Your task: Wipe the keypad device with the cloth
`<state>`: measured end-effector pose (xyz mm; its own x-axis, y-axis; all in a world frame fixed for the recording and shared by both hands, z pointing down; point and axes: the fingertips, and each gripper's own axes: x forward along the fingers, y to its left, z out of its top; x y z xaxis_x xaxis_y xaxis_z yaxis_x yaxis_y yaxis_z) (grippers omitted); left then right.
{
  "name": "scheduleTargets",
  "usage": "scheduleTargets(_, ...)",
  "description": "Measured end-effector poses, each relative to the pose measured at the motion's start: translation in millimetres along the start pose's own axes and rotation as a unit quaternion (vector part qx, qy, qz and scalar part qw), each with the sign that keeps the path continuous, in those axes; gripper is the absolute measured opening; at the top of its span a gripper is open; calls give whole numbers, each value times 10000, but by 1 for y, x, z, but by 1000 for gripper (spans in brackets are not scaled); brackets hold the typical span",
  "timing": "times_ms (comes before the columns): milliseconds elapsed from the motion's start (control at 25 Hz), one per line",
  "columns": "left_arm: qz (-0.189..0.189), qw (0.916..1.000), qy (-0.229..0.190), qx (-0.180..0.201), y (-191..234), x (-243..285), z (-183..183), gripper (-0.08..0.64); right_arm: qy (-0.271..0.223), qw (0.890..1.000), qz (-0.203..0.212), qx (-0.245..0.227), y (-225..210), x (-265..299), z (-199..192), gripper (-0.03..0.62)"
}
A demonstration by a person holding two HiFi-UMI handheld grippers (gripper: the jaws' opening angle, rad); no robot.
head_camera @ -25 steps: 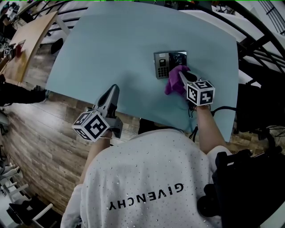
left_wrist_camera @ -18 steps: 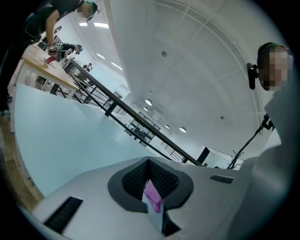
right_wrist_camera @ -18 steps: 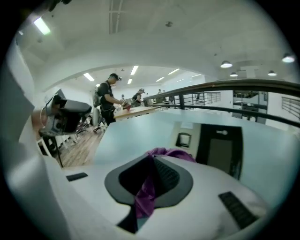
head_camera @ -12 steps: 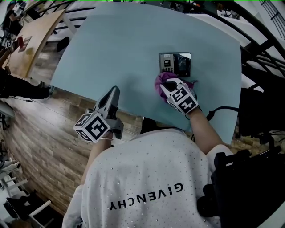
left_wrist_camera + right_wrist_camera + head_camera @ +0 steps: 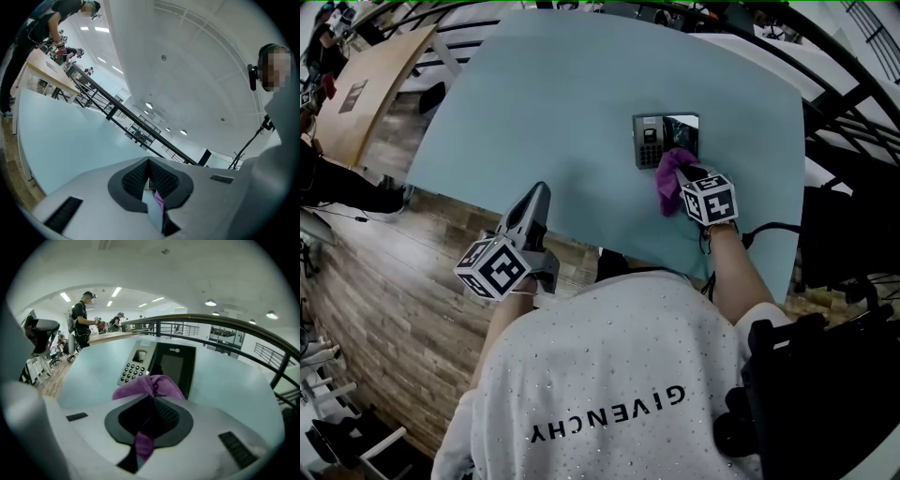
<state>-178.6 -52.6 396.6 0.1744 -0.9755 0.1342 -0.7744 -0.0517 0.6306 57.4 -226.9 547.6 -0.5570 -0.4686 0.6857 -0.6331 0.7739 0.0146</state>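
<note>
Cloth, purple, sits clamped in the right gripper at the keypad device's 5 o'clock edge, while the left gripper, jaws together and empty, hangs at its 8 o'clock over the table.

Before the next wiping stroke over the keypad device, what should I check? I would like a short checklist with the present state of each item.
1. Cloth gripped by the right tongs: ok. It is pinched between the shut jaws.
2. Cloth touching the keypad device: cannot tell. It bunches at the device's near edge, but contact does not show.
3. Device lying flat on the table: ok.
4. Left tongs away from the device: ok. They are shut, hold nothing, and sit near the table's front edge.
5. Keys free to be wiped: ok. They show uncovered, left of the cloth.
</note>
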Motion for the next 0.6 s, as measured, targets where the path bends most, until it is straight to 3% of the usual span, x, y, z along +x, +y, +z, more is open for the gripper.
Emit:
scheduleTargets(240,-31,9999,-131,52,-7,0,4,0,-24,9971,-376,662,-39,-10,-16,28)
scheduleTargets(400,171,9988,-453,-13,3,-17,21,0,7,9933,-616,973,-55,-14,-22,27)
scheduleTargets(600,341,9977,-579,2,7,-45,23,0,-187,9752,-1028,1949,-71,-32,-28,26)
